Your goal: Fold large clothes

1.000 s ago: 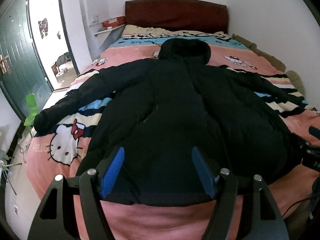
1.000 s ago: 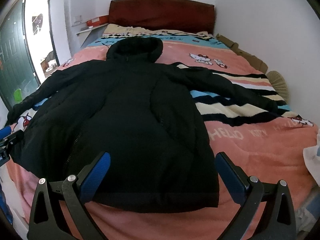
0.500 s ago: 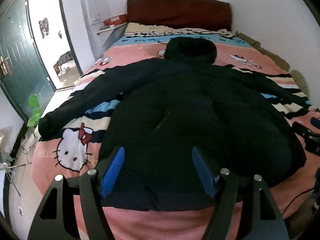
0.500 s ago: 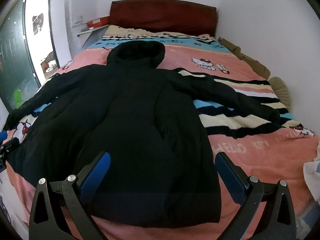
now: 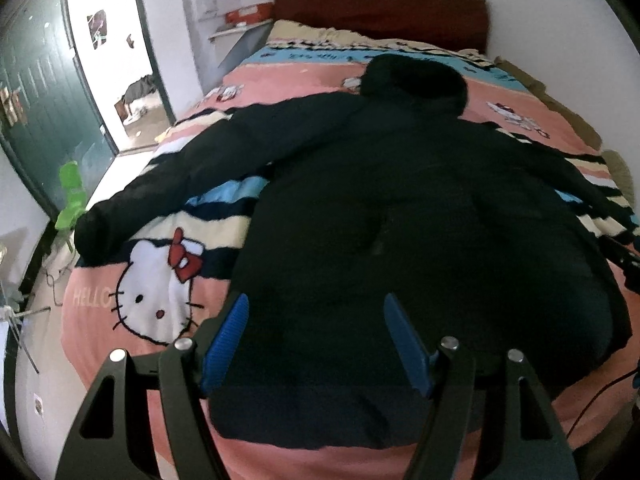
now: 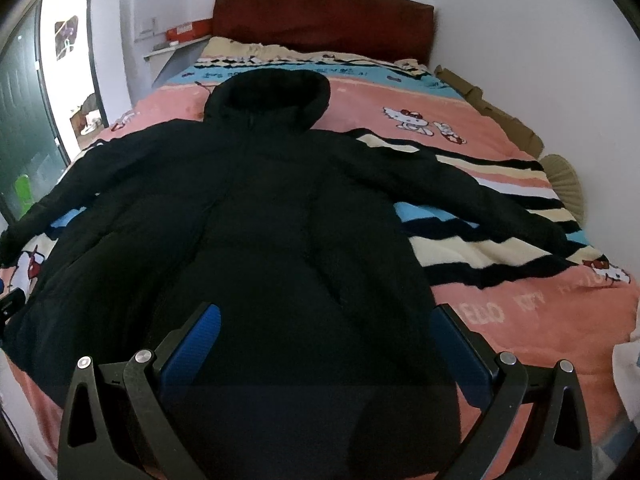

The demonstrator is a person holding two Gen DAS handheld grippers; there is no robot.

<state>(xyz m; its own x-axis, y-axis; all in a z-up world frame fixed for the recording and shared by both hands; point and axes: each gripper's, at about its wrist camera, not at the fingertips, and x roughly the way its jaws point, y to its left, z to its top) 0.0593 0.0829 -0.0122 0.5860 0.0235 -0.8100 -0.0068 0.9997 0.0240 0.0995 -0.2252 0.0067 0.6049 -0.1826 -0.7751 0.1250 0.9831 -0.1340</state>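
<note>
A pink cartoon-print bed (image 6: 520, 320) carries a black hooded padded coat (image 6: 280, 220), spread flat ahead of both jaws. Left gripper (image 5: 316, 336) and right gripper (image 6: 324, 344) tilt downward over its hem, jaws wide apart, holding nothing.

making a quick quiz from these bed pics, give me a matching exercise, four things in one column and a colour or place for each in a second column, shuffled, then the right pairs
Things
1. coat
2. headboard
3. small chair
4. hood

Colour or place
A. dark red, against the wall at the far end of the bed
B. bright green, on the floor by the open door
C. black, spread flat with both sleeves out to the sides
D. at the far end of the coat, toward the headboard

Pairs: 1-C, 2-A, 3-B, 4-D
</note>
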